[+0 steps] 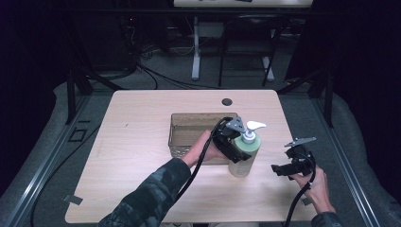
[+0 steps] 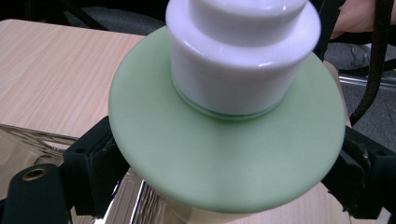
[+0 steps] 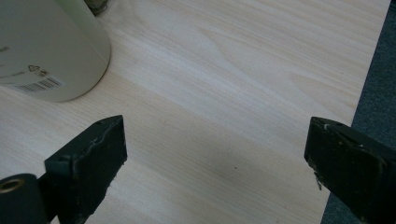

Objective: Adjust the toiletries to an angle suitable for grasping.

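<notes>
Pale-green pump bottle [image 1: 244, 158] stands at table [image 1: 142, 142] centre-right, 3 o'clock of the basket [image 1: 189, 127]. Left gripper [image 1: 232, 142] clamps its body below the shoulder (smooth plastic, prob. slippery, top-heavy; grip low). Right gripper [image 3: 215, 154] gapes, holding nothing.

Pump bottle [image 1: 244, 156] standing on table [image 1: 142, 142], basket [image 1: 182, 135] sitting at its 10 o'clock, right gripper [image 1: 283, 169] lying at its 3 o'clock.
</notes>
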